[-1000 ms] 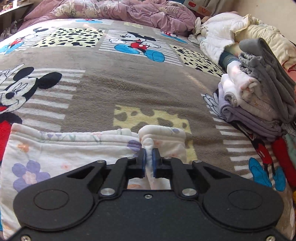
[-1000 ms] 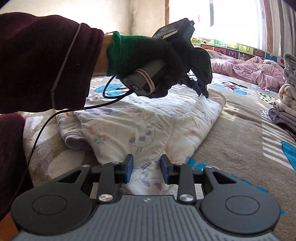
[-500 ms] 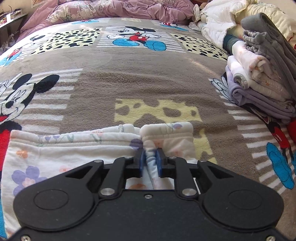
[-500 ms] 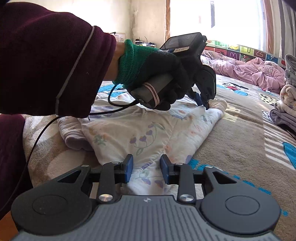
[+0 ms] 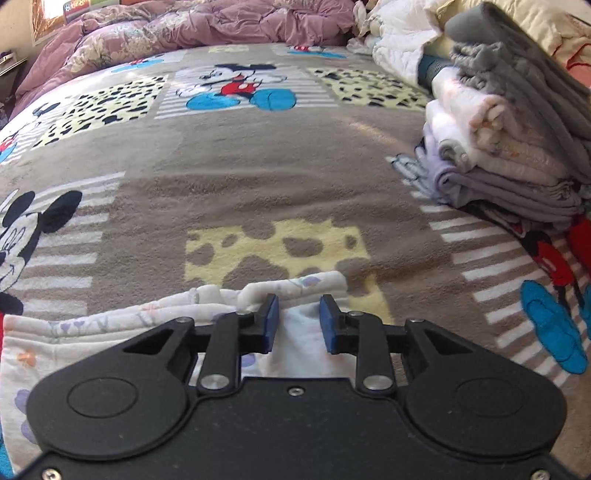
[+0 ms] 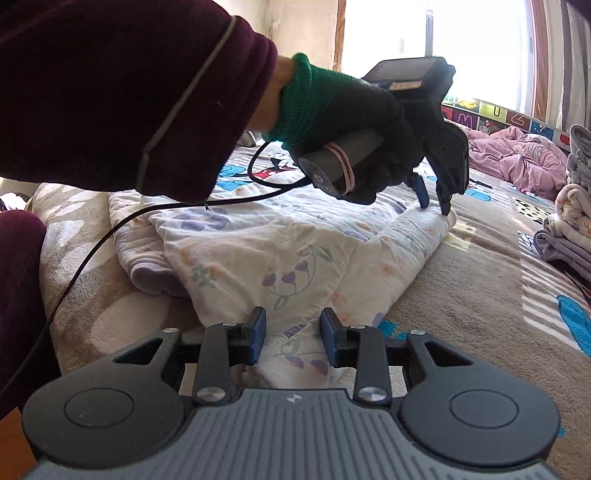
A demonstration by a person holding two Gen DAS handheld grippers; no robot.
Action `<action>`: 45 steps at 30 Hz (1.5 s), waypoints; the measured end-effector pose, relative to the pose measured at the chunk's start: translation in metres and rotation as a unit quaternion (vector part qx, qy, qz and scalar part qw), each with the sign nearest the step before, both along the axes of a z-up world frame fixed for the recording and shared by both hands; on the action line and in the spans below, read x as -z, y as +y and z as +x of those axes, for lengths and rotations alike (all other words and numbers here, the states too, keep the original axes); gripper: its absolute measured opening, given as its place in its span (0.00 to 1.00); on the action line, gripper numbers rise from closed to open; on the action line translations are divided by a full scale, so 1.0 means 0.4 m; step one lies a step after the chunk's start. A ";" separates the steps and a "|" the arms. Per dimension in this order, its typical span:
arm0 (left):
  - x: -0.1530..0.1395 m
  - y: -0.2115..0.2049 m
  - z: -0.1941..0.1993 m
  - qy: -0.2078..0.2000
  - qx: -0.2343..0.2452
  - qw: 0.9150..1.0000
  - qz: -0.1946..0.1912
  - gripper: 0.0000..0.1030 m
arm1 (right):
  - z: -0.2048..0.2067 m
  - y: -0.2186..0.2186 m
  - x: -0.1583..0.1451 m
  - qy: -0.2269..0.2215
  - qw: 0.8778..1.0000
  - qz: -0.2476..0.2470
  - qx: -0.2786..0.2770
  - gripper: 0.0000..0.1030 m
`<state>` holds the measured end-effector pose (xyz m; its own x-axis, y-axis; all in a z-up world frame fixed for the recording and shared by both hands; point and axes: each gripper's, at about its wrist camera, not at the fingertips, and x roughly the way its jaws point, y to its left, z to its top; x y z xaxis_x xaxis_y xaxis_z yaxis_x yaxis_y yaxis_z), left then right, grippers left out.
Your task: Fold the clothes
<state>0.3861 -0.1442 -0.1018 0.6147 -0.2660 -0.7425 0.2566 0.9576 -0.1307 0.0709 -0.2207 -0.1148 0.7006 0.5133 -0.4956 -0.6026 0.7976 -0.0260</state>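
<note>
**Both jaws open over the floral garment on the bed**

Left wrist view: the left gripper (image 5: pixel 296 320) is seen with its jaws parted, nothing clamped between the blue pads (image 5: pixel 272 320). The far edge of the white floral garment (image 5: pixel 110 332) lies just under and ahead of them, spread flat on the Mickey Mouse blanket (image 5: pixel 258 177) that covers the bed. A stack of folded clothes (image 5: pixel 498 158) is set well apart at the right, and a rumpled purple quilt (image 5: pixel 192 26) is heaped at the far end.

Right wrist view: the right gripper (image 6: pixel 291 336) is likewise held open and empty, its jaws over the near end of the floral garment (image 6: pixel 280 258). The left gripper (image 6: pixel 436 203) is gripped by a black-gloved hand (image 6: pixel 354 136) at the garment's far corner; its tips appear to touch the cloth, though contact cannot be confirmed. A black cable (image 6: pixel 110 236) trails across the garment.
</note>
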 end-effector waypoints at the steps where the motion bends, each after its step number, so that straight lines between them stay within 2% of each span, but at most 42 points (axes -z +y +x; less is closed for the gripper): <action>1: 0.022 0.007 0.015 0.010 -0.007 1.000 -0.001 0.22 | 0.001 0.000 0.000 0.001 1.000 0.000 0.000 0.34; 4: 0.032 -0.002 0.014 0.007 -0.003 1.000 0.012 0.22 | 0.005 0.000 0.003 0.005 1.000 0.000 -0.003 0.34; 7: 0.037 0.007 0.013 0.008 -0.011 1.000 -0.001 0.21 | 0.005 0.003 0.006 0.006 1.000 -0.005 -0.006 0.34; 12: 0.013 -0.006 0.016 0.013 -0.002 1.000 0.015 0.22 | -0.004 0.010 0.010 -0.006 1.000 -0.013 -0.002 0.34; 14: -0.029 -0.002 -0.009 0.006 -0.001 1.000 0.021 0.27 | -0.015 0.011 0.005 -0.020 1.000 -0.016 0.008 0.35; 15: -0.050 0.001 -0.024 0.000 -0.001 1.000 0.025 0.37 | -0.022 0.012 0.000 -0.029 0.999 -0.019 0.014 0.36; 16: -0.071 0.013 -0.045 -0.008 -0.004 1.000 0.024 0.46 | -0.031 0.014 -0.005 -0.039 0.999 -0.022 0.019 0.36; 18: -0.114 0.046 -0.094 -0.026 -0.014 0.999 0.017 0.47 | -0.049 0.016 -0.018 -0.060 0.997 -0.028 0.030 0.37; 22: -0.192 0.150 -0.220 -0.059 -0.029 0.998 -0.003 0.49 | -0.087 -0.012 -0.052 -0.082 0.996 -0.003 0.044 0.37; 27: -0.254 0.336 -0.425 -0.091 -0.080 0.992 -0.040 0.54 | -0.099 -0.083 -0.075 -0.058 0.993 0.065 0.076 0.37; 32: -0.233 0.490 -0.630 -0.096 -0.145 0.982 -0.078 0.55 | -0.092 -0.115 -0.076 -0.043 0.989 0.096 0.101 0.37; 36: -0.153 0.578 -0.723 -0.062 -0.204 0.965 -0.152 0.55 | -0.088 -0.099 -0.064 -0.037 0.991 0.091 0.094 0.37; 38: -0.114 0.601 -0.746 -0.039 -0.228 0.953 -0.195 0.55 | -0.088 -0.088 -0.057 -0.032 0.992 0.087 0.089 0.37; 40: -0.077 0.612 -0.760 -0.017 -0.232 0.941 -0.245 0.55 | -0.087 -0.076 -0.050 -0.030 0.993 0.083 0.084 0.37; 45: -0.028 0.610 -0.752 0.005 -0.245 0.929 -0.279 0.55 | -0.087 -0.071 -0.043 -0.022 0.994 0.085 0.070 0.33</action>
<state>0.0855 0.0998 -0.0906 0.7569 -0.3021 -0.5795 -0.1954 0.7416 -0.6417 0.0360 -0.2492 -0.0977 0.7907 0.4830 -0.3763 -0.4866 0.8687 0.0926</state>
